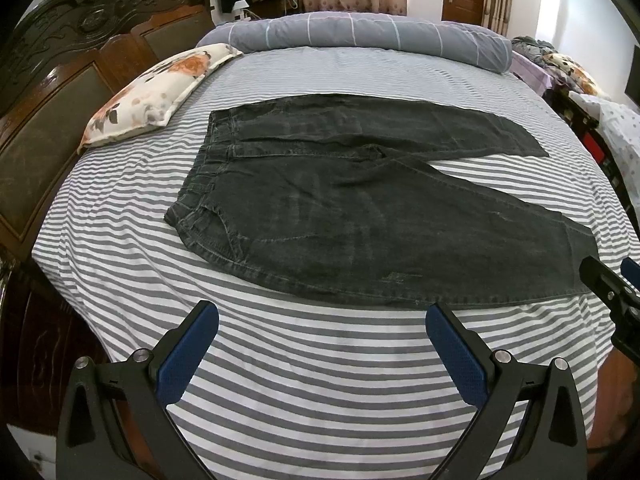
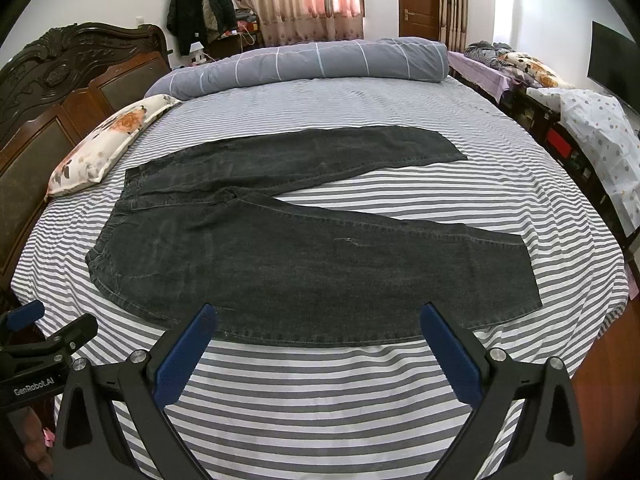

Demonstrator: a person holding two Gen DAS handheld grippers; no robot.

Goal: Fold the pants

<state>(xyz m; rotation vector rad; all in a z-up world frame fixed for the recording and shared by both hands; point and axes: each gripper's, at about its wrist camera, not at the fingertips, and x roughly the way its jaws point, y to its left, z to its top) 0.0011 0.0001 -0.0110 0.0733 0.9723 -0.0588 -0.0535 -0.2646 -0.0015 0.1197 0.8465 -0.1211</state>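
At the far left stands a carved dark wooden headboard (image 1: pixel 60 80), and next to it a flowered pillow (image 1: pixel 160 92) lies on the bed (image 1: pixel 320 380), which has a sheet with grey and white stripes. The left tool (image 1: pixel 322 320) hangs over the near edge of the bed with its two blue-padded fingers (image 1: pixel 188 356) spread wide, and it holds nothing. The dark grey pants (image 1: pixel 360 208) lie flat in the middle of the bed, with the waistband toward the headboard side and the two legs spread apart in a V toward the right. The near leg reaches close to both tools. Behind the pants, a rolled grey quilt (image 1: pixel 360 36) lies across the far side of the bed. The right tool (image 2: pixel 320 320) is also wide open and empty, its tips just above the near hem edge of the pants; I cannot tell if they touch the cloth. At the right edge, a second bed with bedding (image 2: pixel 592 128) is visible.
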